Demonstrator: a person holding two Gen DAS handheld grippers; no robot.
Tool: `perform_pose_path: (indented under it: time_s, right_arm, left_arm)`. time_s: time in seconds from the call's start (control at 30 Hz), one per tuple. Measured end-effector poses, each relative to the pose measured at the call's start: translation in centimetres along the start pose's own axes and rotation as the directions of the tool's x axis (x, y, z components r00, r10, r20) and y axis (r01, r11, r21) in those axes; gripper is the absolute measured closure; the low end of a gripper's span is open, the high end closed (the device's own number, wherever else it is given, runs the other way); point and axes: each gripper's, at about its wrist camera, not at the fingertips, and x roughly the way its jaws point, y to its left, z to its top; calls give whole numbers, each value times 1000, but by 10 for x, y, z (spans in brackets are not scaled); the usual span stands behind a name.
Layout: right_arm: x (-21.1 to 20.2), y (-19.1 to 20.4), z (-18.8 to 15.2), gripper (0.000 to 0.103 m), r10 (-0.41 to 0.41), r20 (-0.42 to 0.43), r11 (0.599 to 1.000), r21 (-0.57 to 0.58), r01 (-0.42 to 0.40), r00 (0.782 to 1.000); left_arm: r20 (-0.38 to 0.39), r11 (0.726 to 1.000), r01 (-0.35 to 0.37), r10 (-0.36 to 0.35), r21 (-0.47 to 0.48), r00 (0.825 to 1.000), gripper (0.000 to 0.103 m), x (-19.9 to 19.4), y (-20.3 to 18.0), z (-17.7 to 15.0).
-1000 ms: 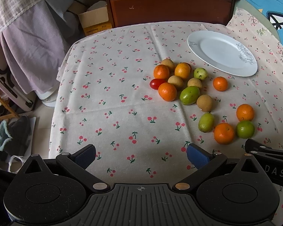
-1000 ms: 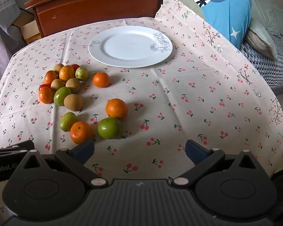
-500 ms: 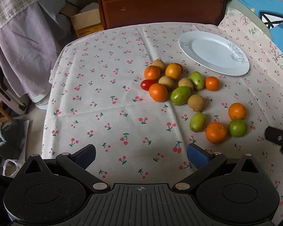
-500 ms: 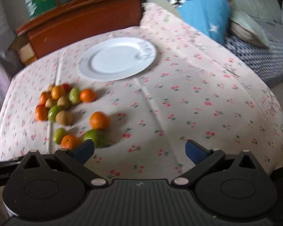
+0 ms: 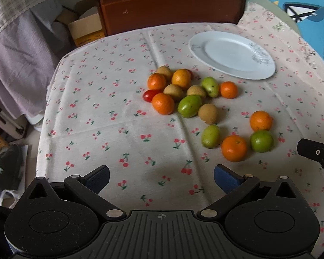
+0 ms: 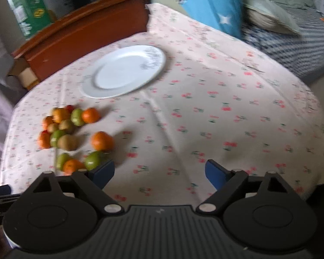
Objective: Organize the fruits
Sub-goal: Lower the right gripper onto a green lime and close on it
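- Across the whole table a cherry-print tablecloth (image 5: 110, 99) is spread, and everything of the task is carried on it; a dark wooden headboard (image 5: 168, 6) is seen just past the far edge.
- Toward the far right corner a white plate (image 5: 233, 56) is set, with nothing on it; it is judged to be where the fruits belong, and none has been moved there yet.
- Above the near edge the left gripper (image 5: 161, 176) is held with its jaws wide apart and only bare cloth between them.
- Nearer the right edge the right gripper (image 6: 159, 172) is held; its jaws are closing, yet nothing is between them and no fruit is touched. That view is blurred.
- Near the middle of the table the main cluster of fruits (image 5: 183, 92) is gathered, its members touching one another: oranges, green and tan fruits and a small red tomato (image 5: 150, 95).
- Between that cluster and the near right edge four more are grouped: an orange (image 5: 261, 120), a round green fruit (image 5: 261, 140), a second orange (image 5: 234, 148) and an oval green fruit (image 5: 210, 136).
- These pieces are judged light, round and apt to roll. Each should be taken across its widest middle, from above, with gentle pressure; the tomato is likely the softest and most easily bruised. The outer four are best approached first, since room for the fingers is left around them.
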Motion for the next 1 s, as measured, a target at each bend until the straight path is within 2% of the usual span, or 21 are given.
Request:
perform_pose_path:
  time_s: [0.27,0.4,0.53,0.73,0.8,0.87,1.0]
  right_arm:
    - [13,29,-6,42,106,-9,991,-82,-106,994]
    - [19,38,-7,47,128,-18,987,-100,-129,992]
    - [28,45,-6,57,135,-23,985,-107,-136,991]
    - [37,51,-7,59,139,-35,983,-117,-142,990]
    - [38,53,-7,63,142,-32,981,-127,-145,989]
    - [40,56,-7,72,146,-31,979,-137,-149,989]
    - [40,58,-8,72,151,-38,978,-141,-155,988]
  left_arm:
    - [-16,998,-57,57,-35,998,0,6,12,0]
    - [-31,997,-61,60,-49,998,0,9,15,-1]
    - [-22,997,-62,62,-39,998,0,8,14,-1]
    - [-14,998,-58,58,-21,998,2,8,11,-1]
    - [-12,999,-53,53,-13,999,2,8,10,-2]
    - [-7,999,-47,47,-5,999,2,8,9,-2]
    - [12,999,-40,40,7,999,2,6,6,-3]
